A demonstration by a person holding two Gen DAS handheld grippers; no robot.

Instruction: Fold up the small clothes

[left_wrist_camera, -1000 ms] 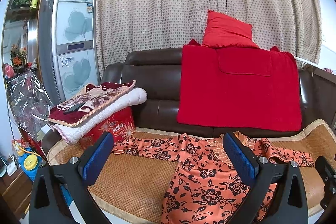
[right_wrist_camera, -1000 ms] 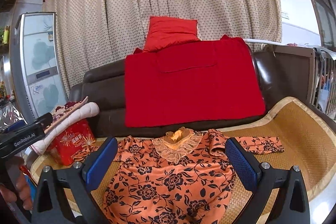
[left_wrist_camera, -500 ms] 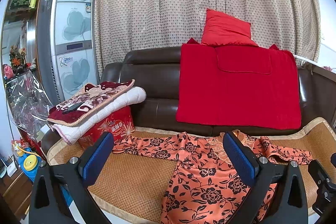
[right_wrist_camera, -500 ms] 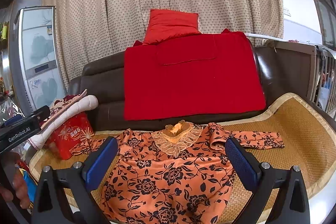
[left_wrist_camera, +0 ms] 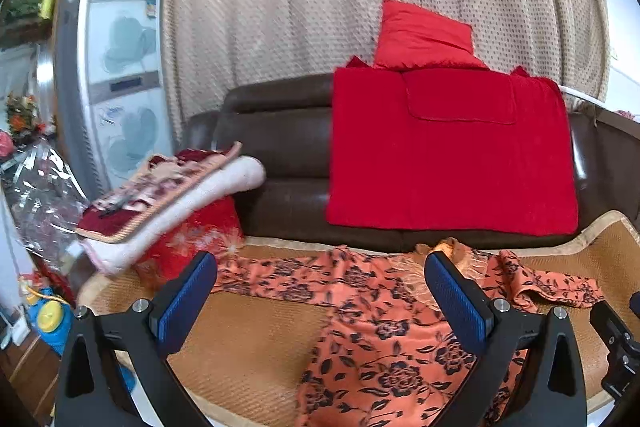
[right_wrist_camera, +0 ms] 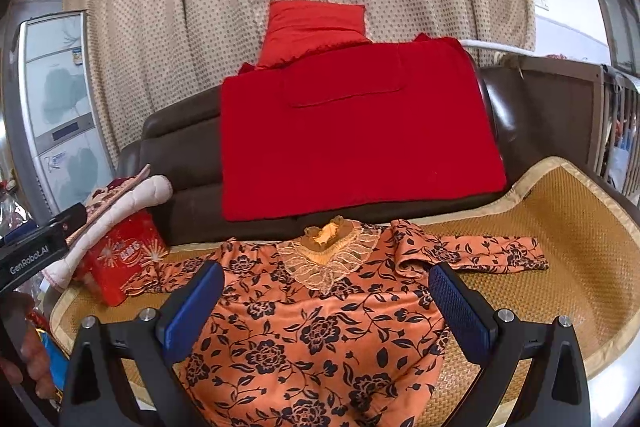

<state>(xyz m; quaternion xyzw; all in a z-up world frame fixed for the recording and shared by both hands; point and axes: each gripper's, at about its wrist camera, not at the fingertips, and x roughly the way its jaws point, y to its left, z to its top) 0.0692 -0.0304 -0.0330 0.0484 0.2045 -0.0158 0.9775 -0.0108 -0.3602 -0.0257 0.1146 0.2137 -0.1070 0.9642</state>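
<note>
1. My left tongs [left_wrist_camera: 320,291] are spread wide, their blue-padded fingers [left_wrist_camera: 188,297] holding nothing, hovering over the near edge of the woven straw mat [left_wrist_camera: 248,351] that covers the sofa seat.
2. My right tongs [right_wrist_camera: 326,305] are likewise spread and empty, poised above the lower body of the orange long-sleeved blouse with black flower print [right_wrist_camera: 312,339].
3. The blouse lies flat on the mat, face up, its lace collar [right_wrist_camera: 330,259] at 12 o'clock from my right tongs, one sleeve stretched toward 2 o'clock and the other toward 10 o'clock.
4. In the left wrist view the blouse [left_wrist_camera: 392,347] sits from 12 to 4 o'clock, its sleeve running between my fingers toward 10 o'clock.
5. A red tin box with gold lettering [right_wrist_camera: 120,259] stands on the mat at 9 o'clock of the right wrist view, touching the sleeve end, with folded quilts [right_wrist_camera: 128,195] stacked on top.
6. Behind, a red blanket [right_wrist_camera: 356,135] drapes over the dark brown leather sofa [right_wrist_camera: 180,163] back, with a red cushion [right_wrist_camera: 316,27] above it.
</note>
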